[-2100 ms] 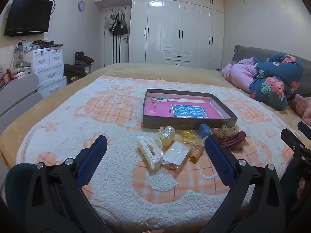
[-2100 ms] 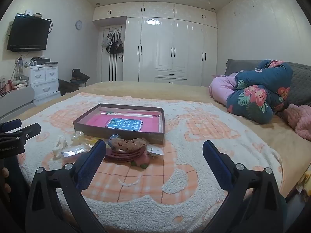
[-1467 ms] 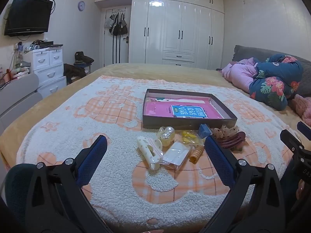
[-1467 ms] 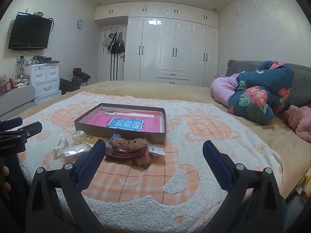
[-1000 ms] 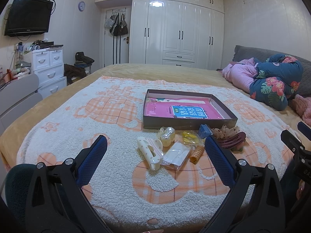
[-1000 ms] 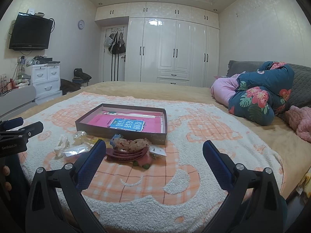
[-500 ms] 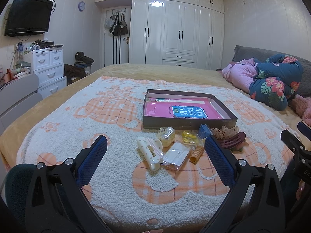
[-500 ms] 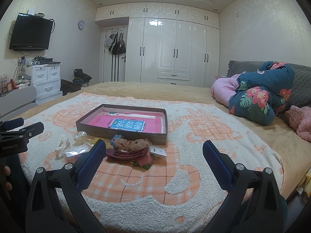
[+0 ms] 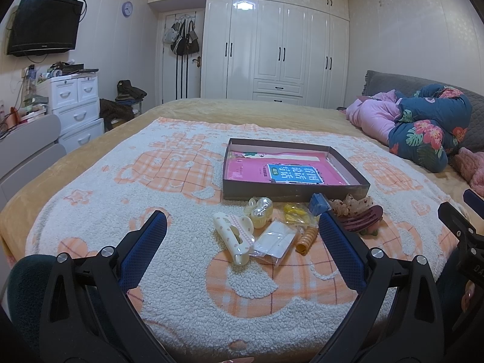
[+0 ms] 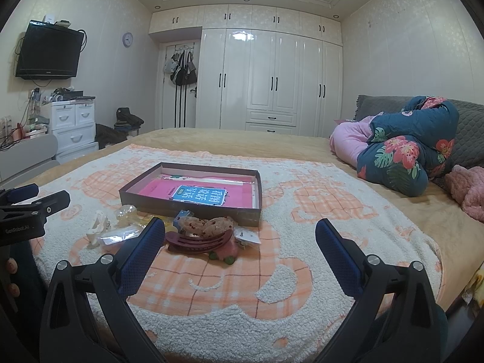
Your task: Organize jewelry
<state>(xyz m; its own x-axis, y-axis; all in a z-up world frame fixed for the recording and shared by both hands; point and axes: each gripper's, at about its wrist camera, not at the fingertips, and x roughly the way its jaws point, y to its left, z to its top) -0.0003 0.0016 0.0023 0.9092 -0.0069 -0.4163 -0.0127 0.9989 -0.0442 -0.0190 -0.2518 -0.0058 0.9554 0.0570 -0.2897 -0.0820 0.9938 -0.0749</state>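
A white and peach fleece blanket (image 9: 181,272) covers the bed, and on it sits a shallow brown box (image 9: 290,192) holding a pink booklet (image 9: 257,172). Along the box's near wall lies the jewelry (all outside the box): a maroon hair claw (image 10: 198,243) under a speckled clip (image 10: 205,225), a cream claw clip (image 9: 231,237), a clear packet (image 9: 273,240), an orange spiral tie (image 9: 305,239). The left gripper (image 9: 242,236) and right gripper (image 10: 240,242) hover with jaws spread wide, holding nothing, the 2 well short of the pile.
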